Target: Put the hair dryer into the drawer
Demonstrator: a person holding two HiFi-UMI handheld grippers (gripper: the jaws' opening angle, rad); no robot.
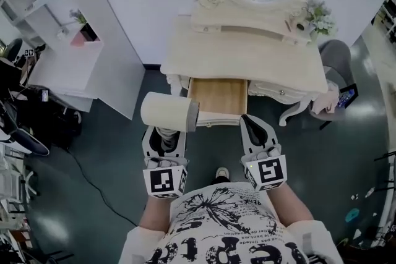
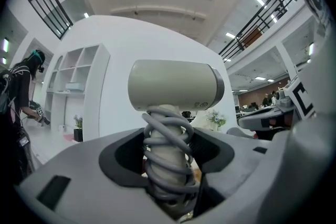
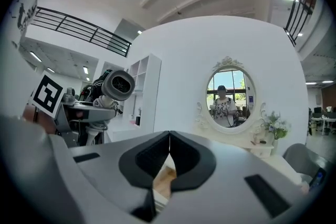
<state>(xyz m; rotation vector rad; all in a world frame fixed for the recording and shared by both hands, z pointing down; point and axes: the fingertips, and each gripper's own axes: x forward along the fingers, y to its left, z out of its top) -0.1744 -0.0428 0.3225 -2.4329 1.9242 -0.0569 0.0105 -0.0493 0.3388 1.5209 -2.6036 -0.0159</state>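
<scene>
At far left, the left gripper (image 1: 164, 136) has its fingers (image 2: 122, 153) clamped on the cord-wrapped handle of the hair dryer (image 1: 168, 112), near the open drawer's (image 1: 218, 96) front-left corner. Rightward, the right gripper (image 1: 252, 125) is empty, its fingers pressed together.

Left gripper (image 1: 165, 135) holding hair dryer (image 1: 167, 112), open drawer (image 1: 216, 96) ahead
</scene>
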